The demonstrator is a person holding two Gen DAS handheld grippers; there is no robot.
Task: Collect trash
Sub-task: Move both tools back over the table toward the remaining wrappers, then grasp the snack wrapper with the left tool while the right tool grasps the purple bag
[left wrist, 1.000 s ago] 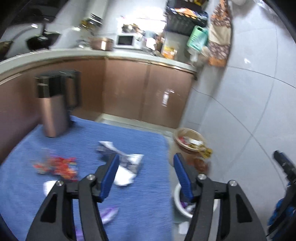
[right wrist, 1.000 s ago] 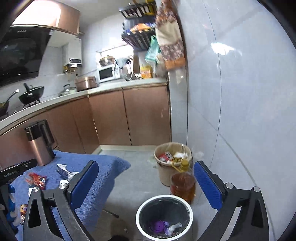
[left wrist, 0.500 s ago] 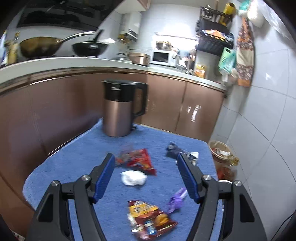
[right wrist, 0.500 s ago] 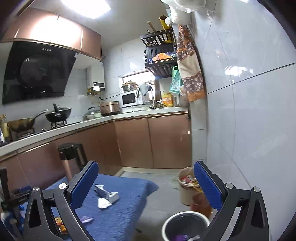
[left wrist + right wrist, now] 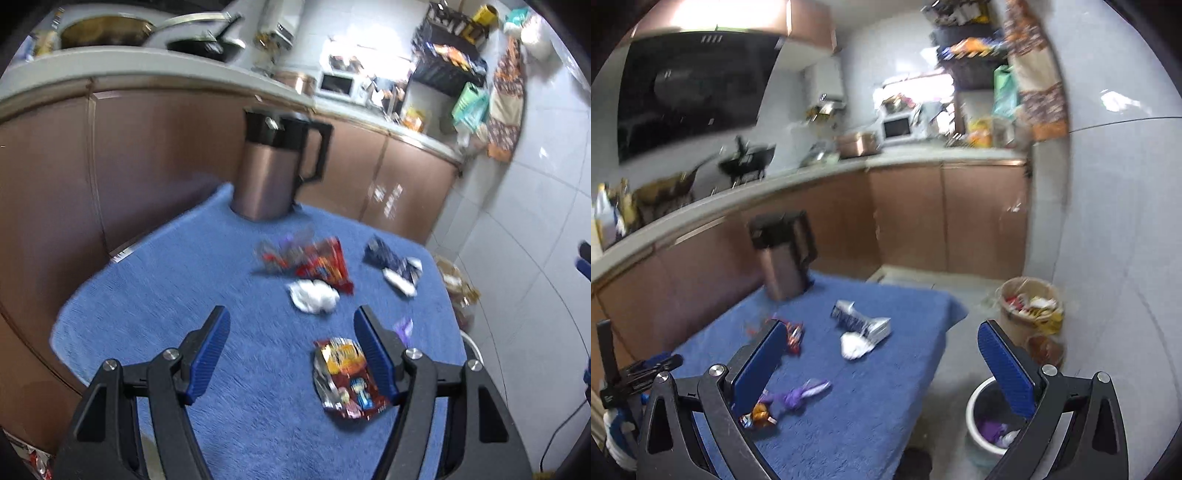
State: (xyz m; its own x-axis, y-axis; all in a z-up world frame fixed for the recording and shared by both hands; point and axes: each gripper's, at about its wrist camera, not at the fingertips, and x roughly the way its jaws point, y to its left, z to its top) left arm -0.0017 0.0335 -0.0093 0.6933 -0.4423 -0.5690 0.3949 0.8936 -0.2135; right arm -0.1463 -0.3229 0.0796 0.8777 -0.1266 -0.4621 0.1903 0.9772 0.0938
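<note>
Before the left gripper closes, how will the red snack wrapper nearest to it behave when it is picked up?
The red snack wrapper looks empty and crinkled, so it is probably very light and floppy. Its glossy film may slip between the pads. It lies flat on the blue cloth, so the left gripper may catch cloth too.

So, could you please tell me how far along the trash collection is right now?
Some purple and white scraps already lie in the white-rimmed round bin. Both the left gripper and right gripper are open and empty. Left on the blue cloth: red snack wrapper, white crumpled tissue, dark foil packet, purple wrapper, red-and-yellow packet.
</note>
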